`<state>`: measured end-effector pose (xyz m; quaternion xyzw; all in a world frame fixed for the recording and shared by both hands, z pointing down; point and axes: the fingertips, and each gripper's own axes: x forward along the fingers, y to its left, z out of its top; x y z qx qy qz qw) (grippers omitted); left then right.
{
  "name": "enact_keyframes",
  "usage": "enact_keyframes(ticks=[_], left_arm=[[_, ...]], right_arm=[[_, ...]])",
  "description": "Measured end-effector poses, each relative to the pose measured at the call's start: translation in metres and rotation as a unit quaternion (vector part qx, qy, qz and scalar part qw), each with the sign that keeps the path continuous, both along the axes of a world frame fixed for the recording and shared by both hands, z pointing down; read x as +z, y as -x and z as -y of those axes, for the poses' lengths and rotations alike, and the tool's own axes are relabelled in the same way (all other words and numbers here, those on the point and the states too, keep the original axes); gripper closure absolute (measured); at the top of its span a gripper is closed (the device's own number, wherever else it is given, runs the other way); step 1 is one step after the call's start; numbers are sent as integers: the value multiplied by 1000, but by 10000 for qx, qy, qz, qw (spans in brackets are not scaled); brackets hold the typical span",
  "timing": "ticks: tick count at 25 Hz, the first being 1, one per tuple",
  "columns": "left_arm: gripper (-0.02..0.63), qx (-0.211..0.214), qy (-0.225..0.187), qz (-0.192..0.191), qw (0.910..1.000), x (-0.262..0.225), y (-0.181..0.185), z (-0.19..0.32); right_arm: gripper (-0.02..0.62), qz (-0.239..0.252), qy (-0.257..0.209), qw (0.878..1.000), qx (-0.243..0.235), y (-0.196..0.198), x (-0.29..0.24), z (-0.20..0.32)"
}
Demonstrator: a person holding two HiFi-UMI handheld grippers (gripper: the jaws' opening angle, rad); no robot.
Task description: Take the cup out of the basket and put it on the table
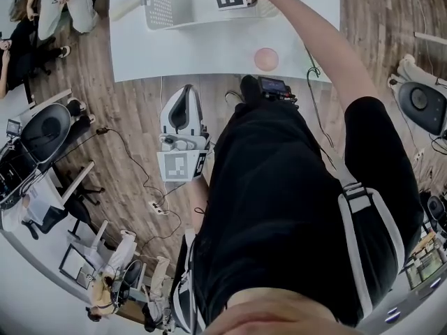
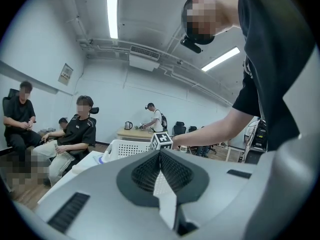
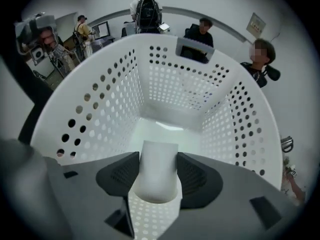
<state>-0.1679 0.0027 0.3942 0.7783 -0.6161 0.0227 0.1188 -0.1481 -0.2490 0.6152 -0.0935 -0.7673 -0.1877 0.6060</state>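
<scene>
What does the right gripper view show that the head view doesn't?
Only the right gripper view: a white cup clamped between dark fingers, inside the white perforated plastic basket. Only the head view: the white table, a round pink object on it, and the left gripper hanging over the wooden floor. Both: that basket.
</scene>
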Motion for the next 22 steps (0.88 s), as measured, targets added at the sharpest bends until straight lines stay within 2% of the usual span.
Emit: enact_keyframes(ticks=[5,10,16,22], left_arm=[[584,84,-122,50,9999,-8,-4,-7],[584,147,-196,90,9997,-13,-6,-19],[584,185,-260,162,9994,-18,-8,-36],[584,179,-328,222,9991,-23,-13,-52]], right_arm=[[347,929,-15,9946,461,8,-39,1],[347,1852,131,9784,904,13,-68,-4],[347,2948,526,9471,1151,16,-105,-23],[347,3928,883,9067,1257,11,-143,-53]])
